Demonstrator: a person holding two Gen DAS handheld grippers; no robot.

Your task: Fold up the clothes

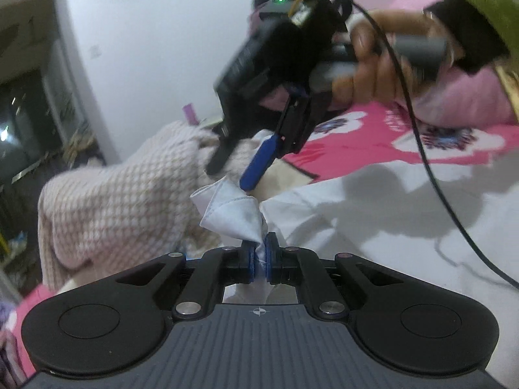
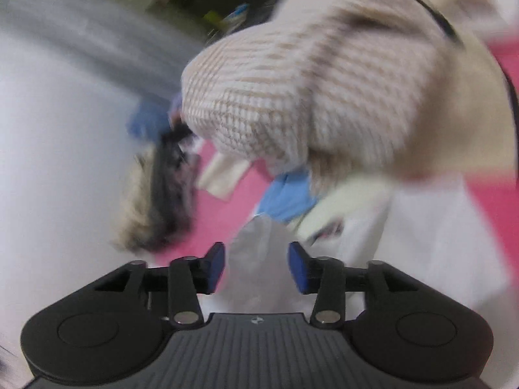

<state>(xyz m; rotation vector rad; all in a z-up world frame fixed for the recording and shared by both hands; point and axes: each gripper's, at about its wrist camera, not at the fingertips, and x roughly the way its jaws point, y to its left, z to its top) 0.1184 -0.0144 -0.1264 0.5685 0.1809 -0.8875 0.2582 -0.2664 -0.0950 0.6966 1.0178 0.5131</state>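
My left gripper (image 1: pixel 258 256) is shut on a bunched corner of a white garment (image 1: pixel 233 214) that spreads over the bed to the right (image 1: pixel 356 214). My right gripper (image 1: pixel 233 168), held in a hand, hangs above that pinched corner with its blue finger (image 1: pixel 258 162) close to the cloth. In the right wrist view the right gripper (image 2: pixel 256 267) is open, its blue pads (image 2: pixel 216 267) apart, with a fold of the white garment (image 2: pixel 259 259) between and below them. That view is blurred.
A cream waffle-knit sweater (image 1: pixel 110 210) lies heaped to the left, and fills the right wrist view (image 2: pixel 292 90). A pink flowered bedspread (image 1: pixel 373 133) covers the bed. Blue cloth (image 2: pixel 285 201) and a furry dark item (image 2: pixel 162 201) lie nearby. A black cable (image 1: pixel 421 149) trails from the right gripper.
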